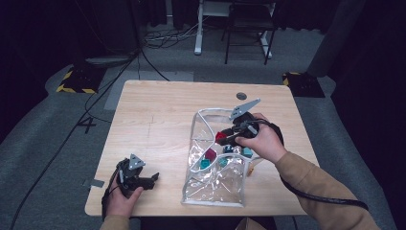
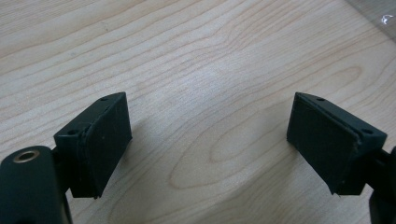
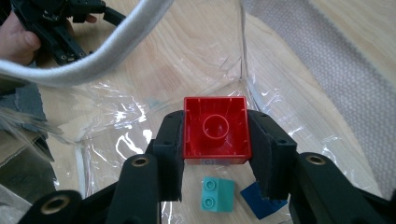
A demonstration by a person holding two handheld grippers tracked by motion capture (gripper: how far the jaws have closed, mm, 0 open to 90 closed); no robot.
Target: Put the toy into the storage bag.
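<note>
Item: red brick (image 3: 215,134), hollow underside toward the right gripper view's camera, clamped between the pads of the right gripper (image 3: 215,154), one pad on each side wall. Position: held inside the mouth of the clear bag (image 1: 215,184), above its bottom, not yet set down; in the high view the red brick (image 1: 220,136) is seen just inside the bag's far opening, toward the far-right part of the table (image 1: 158,110).

Container: clear plastic bag w/ white-trimmed rim, lying on the table right of centre, mouth toward the far edge, closed end near the near edge.

Contents already in bag: teal brick (image 3: 217,193) and blue brick (image 3: 261,200) directly below the red one; further red/maroon and teal pieces are seen through the plastic in the high view, approx. mid-bag. Exact count cannot be told.

Left gripper (image 1: 139,179): resting near the table's near-left corner, well apart from the bag; jaws spread wide, nothing between them, bare wood visible.

Progress (judged): packing partly done, several bricks bagged. No loose bricks are seen on the table outside the bag, so this may be the last one. Remaining: red brick to be lowered and released, right gripper to be drawn out past the rim w/o snagging the plastic.
</note>
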